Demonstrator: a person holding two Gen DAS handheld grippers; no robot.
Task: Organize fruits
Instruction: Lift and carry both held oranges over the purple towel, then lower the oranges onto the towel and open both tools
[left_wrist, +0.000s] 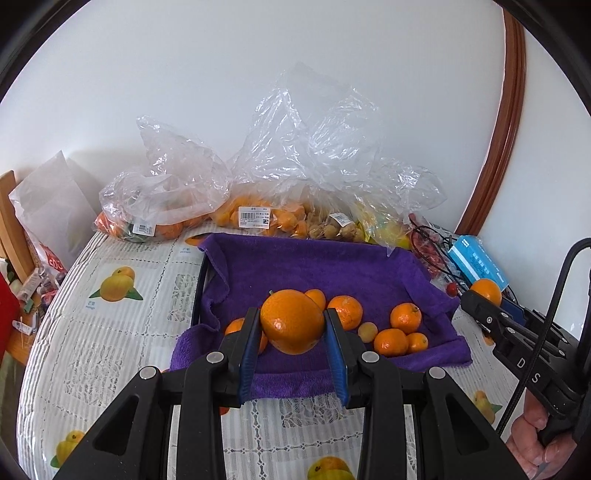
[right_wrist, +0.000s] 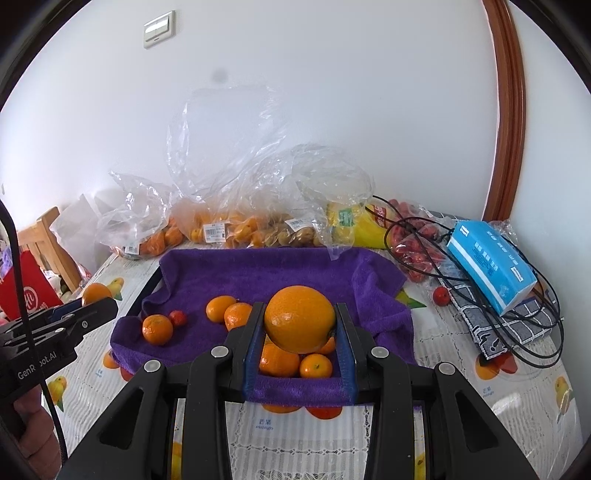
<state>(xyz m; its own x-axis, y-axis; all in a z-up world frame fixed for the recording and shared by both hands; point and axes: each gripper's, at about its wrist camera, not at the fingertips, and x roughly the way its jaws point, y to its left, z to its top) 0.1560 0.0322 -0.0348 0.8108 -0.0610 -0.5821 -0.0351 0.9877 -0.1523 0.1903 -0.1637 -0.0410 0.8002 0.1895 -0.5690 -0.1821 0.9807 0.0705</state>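
At the far left, by the wall, a clear plastic bag of mandarins sits on the fruit-printed tablecloth. Just right of it lies a second labelled bag of small oranges, then a bag of pale brown round fruit.

The left gripper is clamped on a large orange, its blue pads pressing both sides, held above the near left part of the purple towel. The towel lines a dark tray whose edge shows at its left side. On the towel rest loose mandarins and one small pale yellow fruit.

The right gripper is likewise clamped on another large orange, held over the towel's near right part, above several mandarins.

Further right, off the towel, a small red fruit lies on the cloth near a bag of red fruit, black cables and a blue tissue pack.
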